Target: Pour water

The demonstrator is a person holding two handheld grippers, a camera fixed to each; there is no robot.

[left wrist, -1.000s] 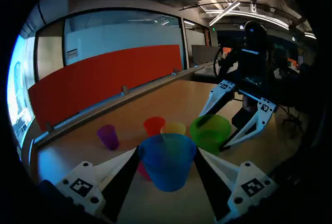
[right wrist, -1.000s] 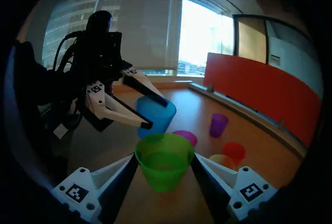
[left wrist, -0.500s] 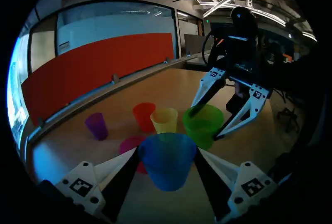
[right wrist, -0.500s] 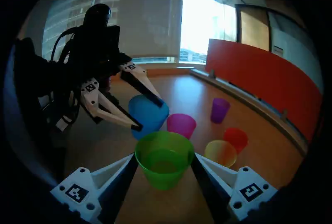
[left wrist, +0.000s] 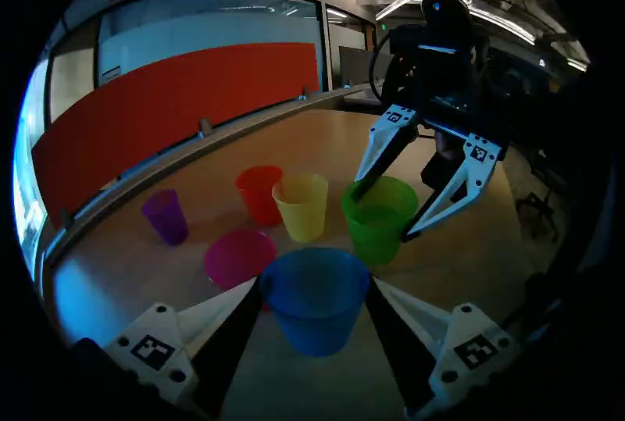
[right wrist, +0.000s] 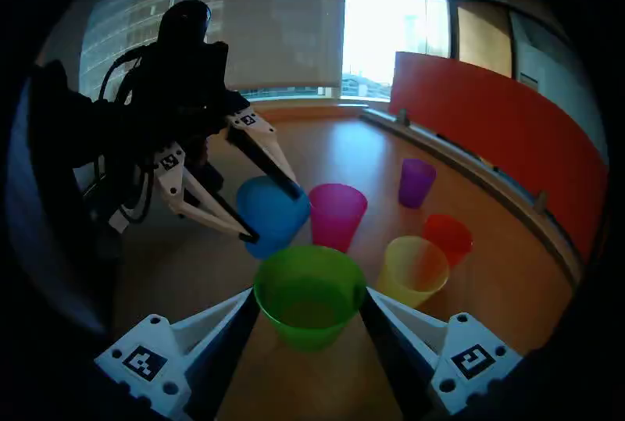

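Wooden surface (left wrist: 328, 148) under an orange partition (left wrist: 156, 108), four spare cups (left wrist: 301, 206) standing loose on it. Left gripper view: the left gripper (left wrist: 314, 290) has its jaws clamped on the blue cup (left wrist: 316, 308), mouth up, axis roughly vertical, so nothing spills. Right gripper view: the right gripper (right wrist: 310, 301) jaws pinch the green cup (right wrist: 308, 312) likewise upright, with the blue cup close beyond it. They look to be lining up a pour. Water inside? Can't tell.

Nothing legible from here — just coded squares (left wrist: 152, 351) on the left gripper (left wrist: 313, 287) and a blurry wall sign (left wrist: 110, 75) at ten o'clock.
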